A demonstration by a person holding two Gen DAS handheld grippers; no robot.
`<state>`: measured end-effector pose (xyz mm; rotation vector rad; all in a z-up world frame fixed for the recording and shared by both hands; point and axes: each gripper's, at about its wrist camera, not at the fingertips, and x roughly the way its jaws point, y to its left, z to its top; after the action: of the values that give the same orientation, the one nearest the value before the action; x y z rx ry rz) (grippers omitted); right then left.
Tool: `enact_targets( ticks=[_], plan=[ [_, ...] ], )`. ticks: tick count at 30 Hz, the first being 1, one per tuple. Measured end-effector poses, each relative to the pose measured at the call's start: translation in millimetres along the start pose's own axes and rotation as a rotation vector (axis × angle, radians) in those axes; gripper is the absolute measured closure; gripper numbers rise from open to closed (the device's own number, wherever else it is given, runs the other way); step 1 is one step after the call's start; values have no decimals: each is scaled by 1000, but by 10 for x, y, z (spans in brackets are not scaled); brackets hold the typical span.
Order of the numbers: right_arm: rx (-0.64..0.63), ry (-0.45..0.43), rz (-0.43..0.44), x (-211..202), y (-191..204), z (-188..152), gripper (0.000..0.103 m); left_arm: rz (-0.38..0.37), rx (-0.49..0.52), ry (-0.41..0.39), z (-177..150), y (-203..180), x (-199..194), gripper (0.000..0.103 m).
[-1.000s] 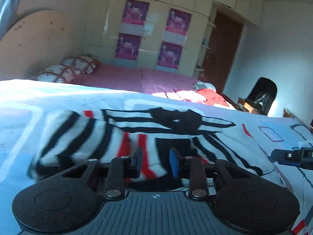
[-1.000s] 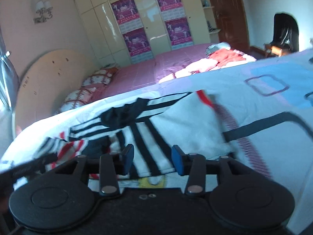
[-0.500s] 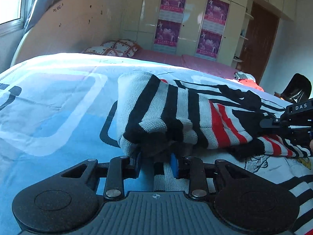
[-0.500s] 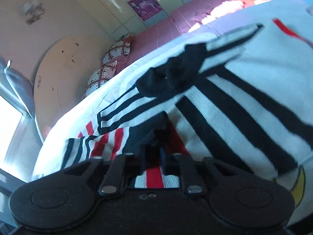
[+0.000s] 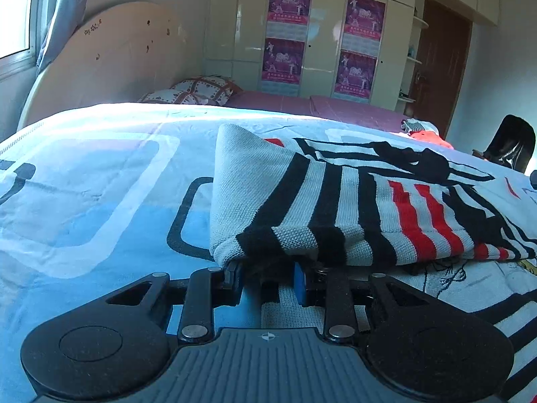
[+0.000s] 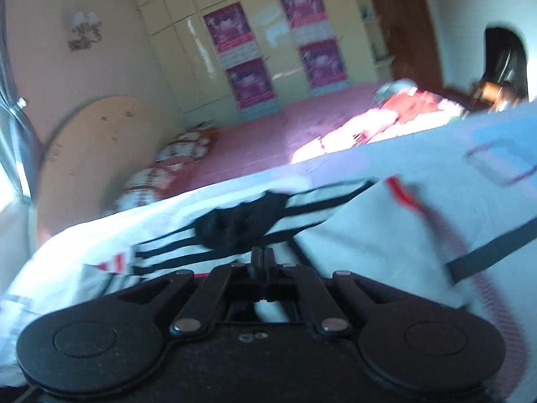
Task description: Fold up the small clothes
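- Left wrist view: the left gripper (image 5: pixel 268 283) sits low centre, its blue-padded fingers (image 5: pixel 299 283) apart, tucked just under the near hem of the striped sweater (image 5: pixel 335 208).
- The sweater fills the centre and right of the frame, a folded sleeve lying across the body; its left fold edge runs steeply from upper centre down to the finger at lower centre.
- Left of that edge, the blue-and-white bedspread (image 5: pixel 84 194) lies bare all the way to the frame's left side. That's the open room.
- Far edge of the bedspread crosses mid-frame; beyond it a pink bed (image 5: pixel 302 104), pillows (image 5: pixel 194 92) and the poster-covered wardrobe (image 5: pixel 322 37).
- Right wrist view: the right gripper (image 6: pixel 263 262) at lower centre has its fingers pressed together; the picture is blurred, so whether any cloth is pinched there I cannot tell.
- The sweater's black collar (image 6: pixel 241 223) lies just past the fingertips, a plain white panel spreading to the right.
- Against half a second back: the left fingers have spread off the hem they were nearer to clamping, and the sweater lies flatter.
- The right gripper, then buried in the red-and-black stripes, has pulled up and back, with the room visible again.
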<state>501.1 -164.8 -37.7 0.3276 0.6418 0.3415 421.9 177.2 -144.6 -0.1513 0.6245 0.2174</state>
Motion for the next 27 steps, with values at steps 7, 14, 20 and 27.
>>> enact_targets(
  ticks=[7,14,20,27],
  plan=[
    [166,160,91,288,34,-275,63,-13,-71,-9,-45,110,-180,73],
    [145,219,19,628,247,-391,102,17,-139,-12,-130,211,-173,73],
    [-52,30,44,360,570,-36,101,-8,-72,30,52,153,-6,57],
    [111,12,42,50,31,152,59,3,-66,-5,-34,108,-28,56]
  ],
)
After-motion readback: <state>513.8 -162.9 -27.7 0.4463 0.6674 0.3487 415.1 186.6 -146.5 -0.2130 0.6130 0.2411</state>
